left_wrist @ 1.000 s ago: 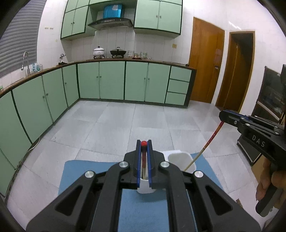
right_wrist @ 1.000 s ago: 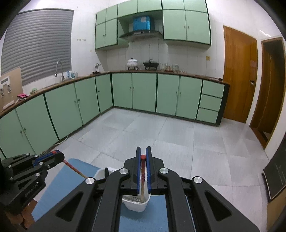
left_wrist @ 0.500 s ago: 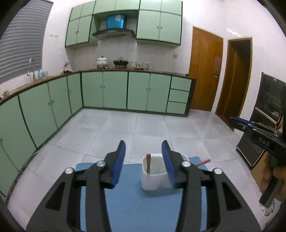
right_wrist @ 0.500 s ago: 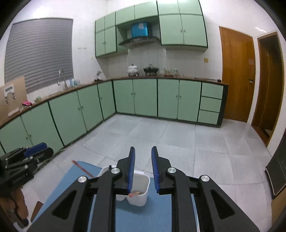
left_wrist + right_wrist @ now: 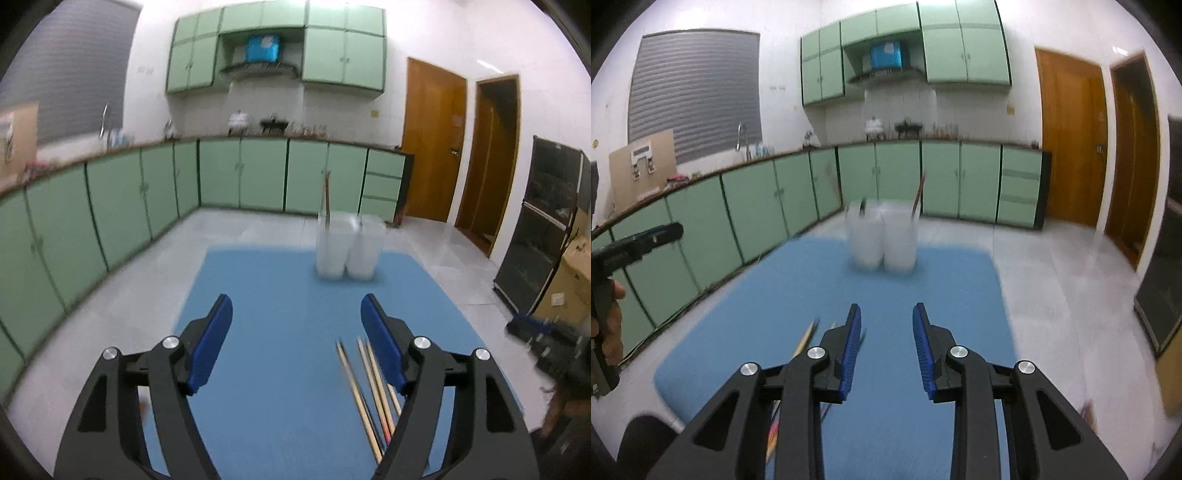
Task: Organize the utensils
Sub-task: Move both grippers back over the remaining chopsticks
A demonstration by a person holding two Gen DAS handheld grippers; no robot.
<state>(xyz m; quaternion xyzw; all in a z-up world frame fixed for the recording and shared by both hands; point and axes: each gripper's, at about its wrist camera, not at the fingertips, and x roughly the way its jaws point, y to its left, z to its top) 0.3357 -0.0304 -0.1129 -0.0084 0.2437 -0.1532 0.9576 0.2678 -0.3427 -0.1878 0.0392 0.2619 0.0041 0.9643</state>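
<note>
A white two-compartment utensil holder [image 5: 347, 247] stands at the far side of the blue mat [image 5: 280, 332]; it also shows in the right wrist view [image 5: 882, 236]. Chopsticks [image 5: 326, 195] stand upright in its left cup; in the right wrist view a chopstick [image 5: 917, 197] leans in the right cup. Several loose chopsticks [image 5: 365, 391] lie on the mat by my left gripper's right finger. My left gripper [image 5: 297, 332] is open and empty, well back from the holder. My right gripper [image 5: 886, 332] is open and empty; chopsticks [image 5: 805, 338] lie left of it.
The mat lies on a table above a grey tiled floor [image 5: 1045, 266]. Green kitchen cabinets [image 5: 147, 199] run along the left and back. Wooden doors [image 5: 432, 147] and a dark cabinet [image 5: 535, 229] are on the right. The left gripper's body shows at the left of the right wrist view [image 5: 639, 240].
Both grippers opened, releasing their chopsticks into the holder, then pulled back and lower toward the near side of the mat. The loose chopsticks came into view.
</note>
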